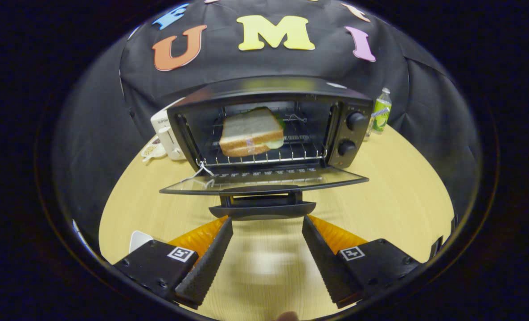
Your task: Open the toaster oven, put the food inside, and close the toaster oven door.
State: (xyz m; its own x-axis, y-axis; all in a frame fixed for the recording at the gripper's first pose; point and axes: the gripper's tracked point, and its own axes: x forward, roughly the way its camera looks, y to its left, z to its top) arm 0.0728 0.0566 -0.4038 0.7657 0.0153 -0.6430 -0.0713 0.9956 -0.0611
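With the sandwich [252, 132] already set on the rack inside the toaster oven [268, 125], only its lowered door [264, 182] remains to be closed; the gripper [267, 225] is held wide and empty just before the door handle [262, 209].

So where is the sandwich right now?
The sandwich sits on the rack inside the open toaster oven, beyond the open, empty fingers.

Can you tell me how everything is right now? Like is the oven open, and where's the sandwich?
toaster oven: open
oven door: folded down flat, handle toward the fingers
sandwich: inside on the wire rack
gripper: fingers open, holding nothing, just short of the door handle
bottle: upright on the table beside the oven, cap on
white appliance: standing on the oven's other side
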